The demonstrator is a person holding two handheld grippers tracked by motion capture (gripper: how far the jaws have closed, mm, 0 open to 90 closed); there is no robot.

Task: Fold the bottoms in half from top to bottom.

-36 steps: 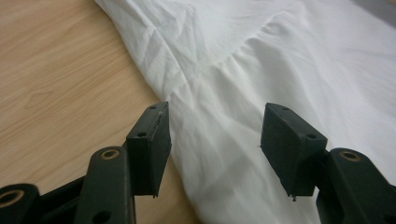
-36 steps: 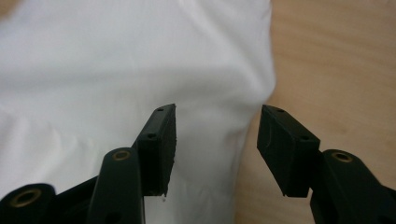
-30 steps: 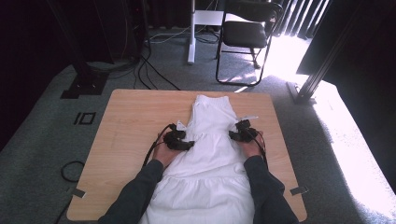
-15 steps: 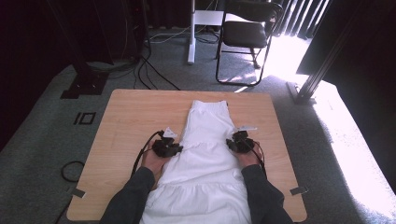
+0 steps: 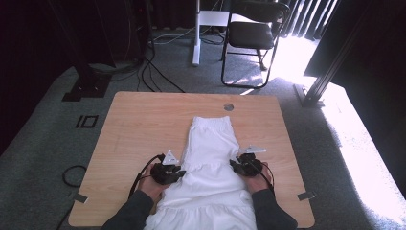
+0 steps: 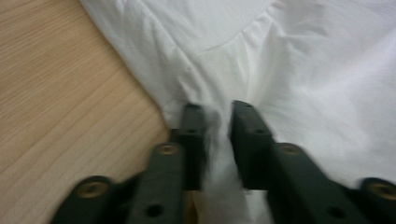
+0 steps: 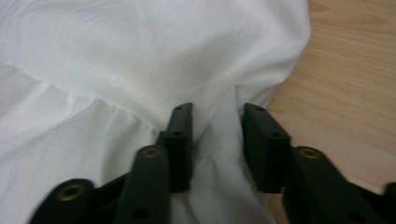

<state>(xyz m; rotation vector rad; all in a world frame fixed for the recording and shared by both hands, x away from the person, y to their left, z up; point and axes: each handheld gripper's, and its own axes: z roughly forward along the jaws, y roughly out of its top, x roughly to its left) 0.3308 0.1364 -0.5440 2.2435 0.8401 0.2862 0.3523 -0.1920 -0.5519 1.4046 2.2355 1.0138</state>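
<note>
From the high view, a white gathered cotton skirt (image 5: 210,167) lay lengthwise down the middle of the pale wooden table (image 5: 139,120), its elastic waistband toward the far edge and its frilled hem spilling off the near edge by the person's forearms. The left gripper (image 5: 166,173) sat at the skirt's left edge and the right gripper (image 5: 245,166) at its right edge, level with each other. That mirrored placement read as a way to draw both sides evenly, so the cloth would travel flat rather than skew.

In the left gripper view, the two black jaws stood a little apart with a fold of the skirt (image 6: 280,70) bunched up between them just where the fabric met the bare wood (image 6: 56,93). The jaws had just been opening, and whether the pads pressed the fold was not clear from the blurred picture.

In the right gripper view, the jaws had also just been opening. A ridge of the skirt (image 7: 140,56) rose between them beside the seam of the gathered tier, with a visible gap against the right jaw, so the hold looked released rather than clenched. The table (image 7: 350,84) showed just beyond that edge.
</note>
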